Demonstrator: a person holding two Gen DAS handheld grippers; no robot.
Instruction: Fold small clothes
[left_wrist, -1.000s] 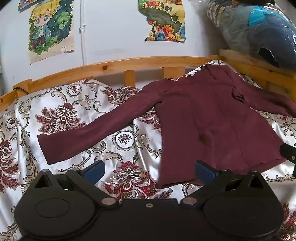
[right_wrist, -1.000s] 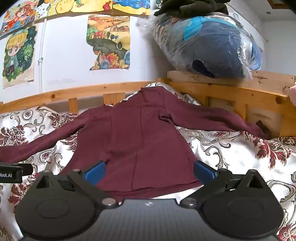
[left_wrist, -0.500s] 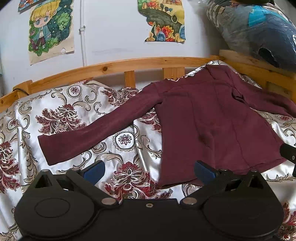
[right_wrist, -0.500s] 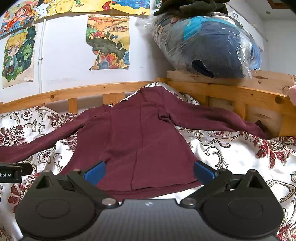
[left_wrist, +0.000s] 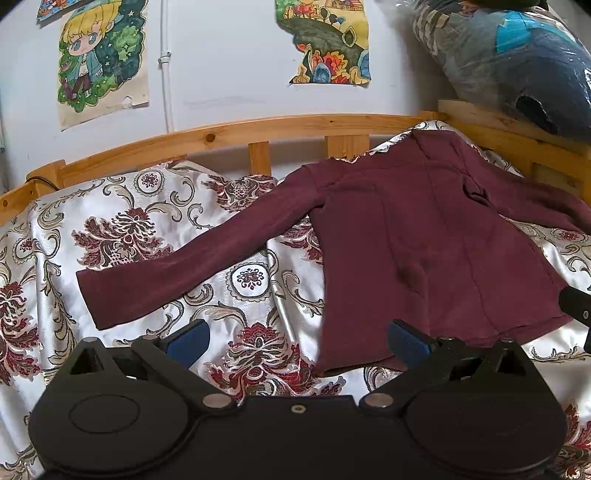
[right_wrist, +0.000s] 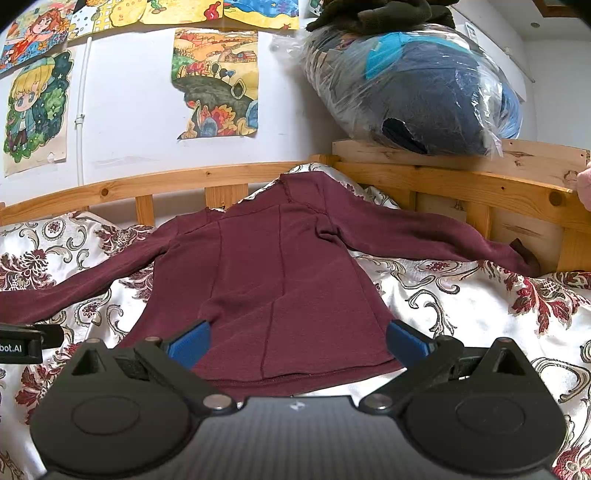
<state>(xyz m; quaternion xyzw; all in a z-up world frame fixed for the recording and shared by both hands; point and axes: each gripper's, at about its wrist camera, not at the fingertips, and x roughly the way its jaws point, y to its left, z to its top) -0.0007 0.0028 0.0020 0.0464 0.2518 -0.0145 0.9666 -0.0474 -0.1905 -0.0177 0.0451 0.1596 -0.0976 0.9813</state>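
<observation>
Left gripper (left_wrist: 297, 338) and right gripper (right_wrist: 295, 341) both agape, empty; best pinching maroon top (right_wrist: 280, 280) by hem corners, evenly

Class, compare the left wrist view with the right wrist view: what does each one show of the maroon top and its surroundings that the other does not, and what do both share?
Only the left wrist view shows the cuff of the sleeve spread to the left, lying flat on the floral bedspread.

Only the right wrist view shows the end of the other sleeve by the wooden bed frame.

Both show the maroon top lying flat and unfolded, the cartoon poster, the plastic-wrapped bundle, and an open, empty gripper: the left gripper, the right gripper.
</observation>
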